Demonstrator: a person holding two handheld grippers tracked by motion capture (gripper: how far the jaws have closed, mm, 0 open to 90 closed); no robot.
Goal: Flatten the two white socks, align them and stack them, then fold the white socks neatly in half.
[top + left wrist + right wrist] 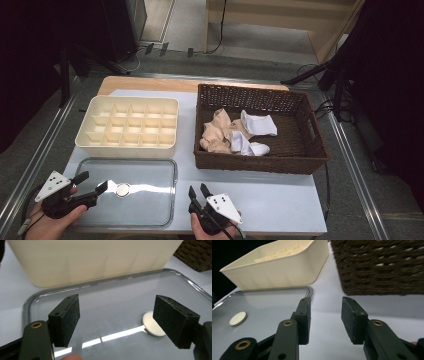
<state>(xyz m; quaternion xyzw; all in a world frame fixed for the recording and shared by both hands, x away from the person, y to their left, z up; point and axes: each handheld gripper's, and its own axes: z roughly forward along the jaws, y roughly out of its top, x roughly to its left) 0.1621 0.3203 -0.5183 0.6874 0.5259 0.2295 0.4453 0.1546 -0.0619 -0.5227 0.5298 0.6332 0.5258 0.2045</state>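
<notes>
My left gripper (92, 181) (117, 302) hovers over the left part of a clear glass tray (150, 200) (120, 290), jaws open and empty. A small round white disc (122, 189) (150, 325) lies in that tray just beyond the right-hand jaw. My right gripper (198, 190) (326, 302) is open and empty above the white tabletop (270, 200), just right of the glass tray (269, 305) and in front of a brown wicker basket (260, 164) (382, 267). The basket holds a beige sock (216, 131) and two white socks (259, 123).
A cream organizer (125, 148) (95, 260) (279, 275) with several small compartments stands behind the glass tray, left of the basket. Dark stands and cables sit on the floor around the table. The table's front edge is close to both hands.
</notes>
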